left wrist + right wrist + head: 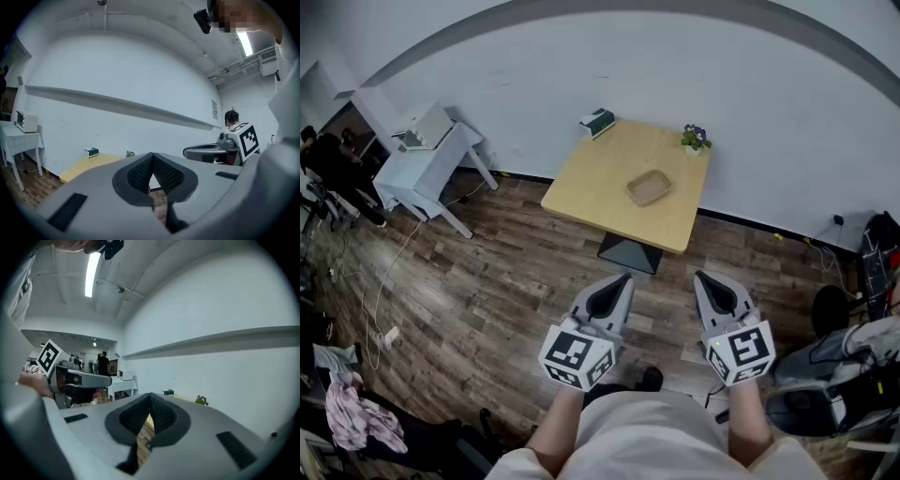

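The left gripper (615, 291) and right gripper (713, 289) are grey, with black ribbed pads (165, 174) and white cubes (577, 357) bearing black square markers.

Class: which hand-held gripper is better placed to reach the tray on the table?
Left, marginally. The left hand-held gripper points more directly at the tray; both are shut, empty and short of the table.

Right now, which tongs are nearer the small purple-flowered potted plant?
Right. The right tongs are short of the small purple-flowered potted plant, nearly in line; the left tongs farther leftward.
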Demonstrator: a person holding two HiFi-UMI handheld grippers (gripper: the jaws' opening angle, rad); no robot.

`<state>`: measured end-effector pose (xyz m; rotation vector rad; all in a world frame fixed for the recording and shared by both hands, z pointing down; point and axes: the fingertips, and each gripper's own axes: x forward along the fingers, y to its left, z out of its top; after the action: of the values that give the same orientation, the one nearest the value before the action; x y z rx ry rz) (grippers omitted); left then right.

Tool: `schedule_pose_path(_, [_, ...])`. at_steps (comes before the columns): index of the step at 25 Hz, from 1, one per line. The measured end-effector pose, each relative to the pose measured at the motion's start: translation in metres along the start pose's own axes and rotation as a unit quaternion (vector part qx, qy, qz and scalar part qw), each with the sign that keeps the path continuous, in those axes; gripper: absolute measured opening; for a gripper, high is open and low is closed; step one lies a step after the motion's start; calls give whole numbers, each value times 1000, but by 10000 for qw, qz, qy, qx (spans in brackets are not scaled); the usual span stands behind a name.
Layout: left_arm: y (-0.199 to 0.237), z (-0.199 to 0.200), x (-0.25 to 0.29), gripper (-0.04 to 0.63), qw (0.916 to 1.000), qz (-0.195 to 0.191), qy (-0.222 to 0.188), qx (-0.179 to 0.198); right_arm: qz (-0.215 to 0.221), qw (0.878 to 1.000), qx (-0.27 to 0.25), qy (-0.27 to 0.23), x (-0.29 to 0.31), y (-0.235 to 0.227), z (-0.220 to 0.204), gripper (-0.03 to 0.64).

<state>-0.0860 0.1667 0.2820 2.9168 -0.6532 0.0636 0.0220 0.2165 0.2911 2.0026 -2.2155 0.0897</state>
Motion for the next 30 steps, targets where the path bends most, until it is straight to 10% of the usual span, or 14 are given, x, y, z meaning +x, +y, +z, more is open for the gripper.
schedule_pose_path(30, [-10,-28,-22,4,9987,343,359,113,236,9973,677,134,-15,13,-29,5])
